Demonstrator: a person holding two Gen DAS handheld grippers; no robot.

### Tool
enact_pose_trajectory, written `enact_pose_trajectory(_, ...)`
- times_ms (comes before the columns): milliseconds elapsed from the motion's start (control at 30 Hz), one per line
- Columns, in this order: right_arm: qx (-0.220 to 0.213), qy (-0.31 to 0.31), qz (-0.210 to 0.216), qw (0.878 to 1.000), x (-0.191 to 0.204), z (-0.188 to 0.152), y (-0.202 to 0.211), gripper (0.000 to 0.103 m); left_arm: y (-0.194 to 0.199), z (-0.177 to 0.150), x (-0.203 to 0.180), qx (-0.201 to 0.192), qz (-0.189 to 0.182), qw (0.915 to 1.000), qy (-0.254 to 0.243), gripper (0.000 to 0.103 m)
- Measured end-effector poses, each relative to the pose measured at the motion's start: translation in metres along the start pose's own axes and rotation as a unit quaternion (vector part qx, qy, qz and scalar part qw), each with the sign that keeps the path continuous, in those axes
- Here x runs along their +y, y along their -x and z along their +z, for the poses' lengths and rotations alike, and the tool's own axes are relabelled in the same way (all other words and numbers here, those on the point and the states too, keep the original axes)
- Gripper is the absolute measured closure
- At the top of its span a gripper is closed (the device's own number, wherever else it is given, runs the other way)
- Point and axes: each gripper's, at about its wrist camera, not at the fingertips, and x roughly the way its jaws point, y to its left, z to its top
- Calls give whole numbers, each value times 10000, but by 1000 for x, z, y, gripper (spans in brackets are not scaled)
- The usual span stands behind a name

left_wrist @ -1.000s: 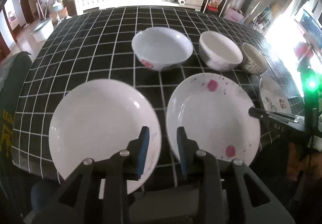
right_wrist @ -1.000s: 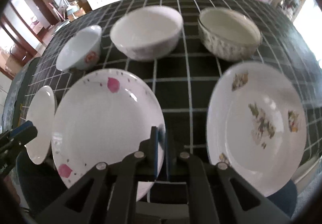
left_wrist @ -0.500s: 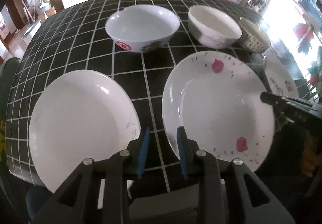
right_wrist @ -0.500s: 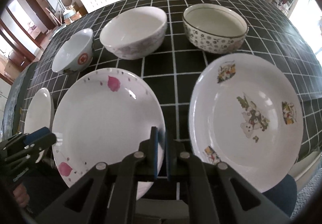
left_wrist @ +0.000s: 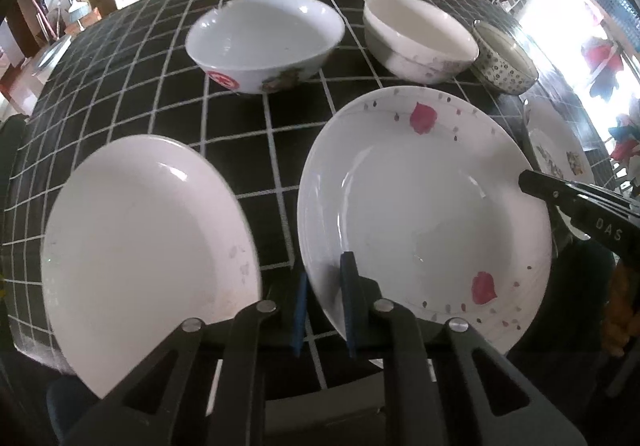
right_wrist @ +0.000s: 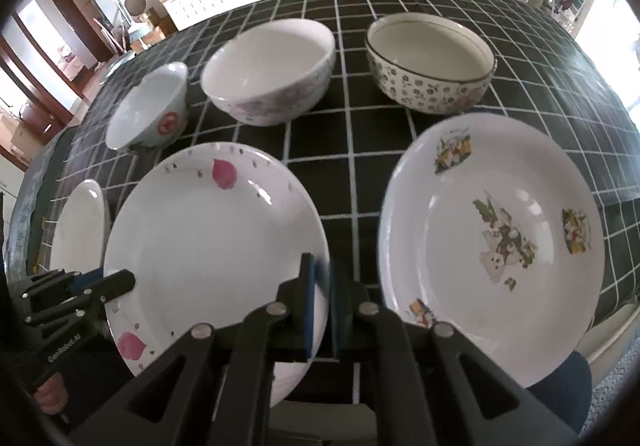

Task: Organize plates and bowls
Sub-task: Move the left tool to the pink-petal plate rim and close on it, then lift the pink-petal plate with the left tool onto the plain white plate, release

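Note:
A white plate with pink petals (left_wrist: 424, 213) (right_wrist: 208, 246) lies at the table's near edge. My left gripper (left_wrist: 324, 302) straddles its near-left rim, one pad on top and one below. Its jaws are closing on that rim. From the right wrist view the left gripper (right_wrist: 100, 282) shows at the plate's left edge. My right gripper (right_wrist: 320, 302) is shut on the plate's near-right rim, and its tip (left_wrist: 532, 181) shows in the left wrist view. A plain white plate (left_wrist: 148, 246) (right_wrist: 80, 226) lies to the left, a cartoon-print plate (right_wrist: 492, 238) to the right.
Three bowls stand in a row behind the plates: one with a red mark (left_wrist: 264, 41) (right_wrist: 152, 117), a faintly flowered one (left_wrist: 420, 37) (right_wrist: 272, 69), and a dark-patterned one (left_wrist: 504, 61) (right_wrist: 432, 69). A black grid tablecloth (left_wrist: 160, 85) covers the table. Cluttered shelves stand beyond.
My left gripper moved right and down from the gap between the two plates onto the petal plate's rim, and its jaws narrowed. The right gripper stayed shut on the plate.

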Motion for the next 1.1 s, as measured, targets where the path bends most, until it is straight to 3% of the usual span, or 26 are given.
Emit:
enact_pose_trajectory(400, -185, 285, 342, 9988, 46, 19, 23, 94, 53, -11, 43, -464, 302, 9979, 332, 90)
enact_pose_trajectory(833, 79, 1104, 637, 9918, 143, 26, -13, 94, 72, -45, 129, -453, 719, 9906, 1072, 90)
enact_pose_trajectory(1100, 163, 1475, 564, 9873, 179, 27, -31, 94, 67, -55, 155, -392, 772, 9873, 1334, 90)
